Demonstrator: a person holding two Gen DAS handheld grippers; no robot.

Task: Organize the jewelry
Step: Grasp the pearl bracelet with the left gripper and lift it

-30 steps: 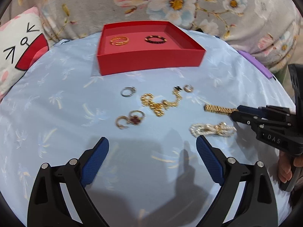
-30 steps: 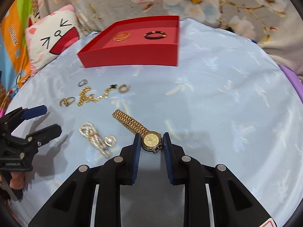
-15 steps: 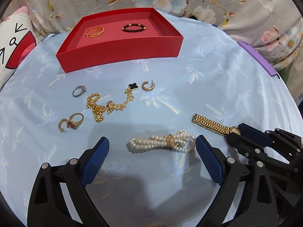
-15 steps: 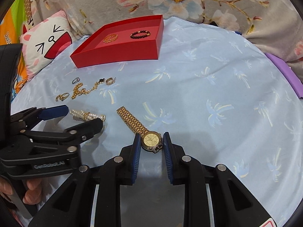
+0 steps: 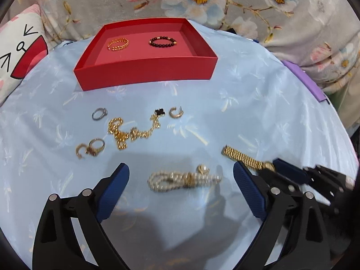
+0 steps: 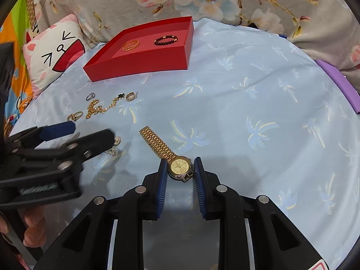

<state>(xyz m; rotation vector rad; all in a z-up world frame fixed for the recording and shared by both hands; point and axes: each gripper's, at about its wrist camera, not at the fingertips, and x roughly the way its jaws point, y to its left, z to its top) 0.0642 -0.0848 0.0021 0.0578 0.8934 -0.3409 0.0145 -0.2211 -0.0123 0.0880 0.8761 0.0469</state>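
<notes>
Right gripper (image 6: pixel 180 168) angled down, jaws pinching gold watch (image 6: pixel 180 165) (case only); left gripper (image 5: pixel 181 186) spread around pearl bracelet (image 5: pixel 183 178).

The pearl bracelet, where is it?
In the left wrist view the pearl bracelet lies on the blue cloth between the open left gripper fingers, left of the gold watch.

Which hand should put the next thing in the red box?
Probably the right. The right gripper is already shut on the gold watch, ready to carry it to the red box. The left gripper is open around the pearl bracelet, not gripping.
</notes>
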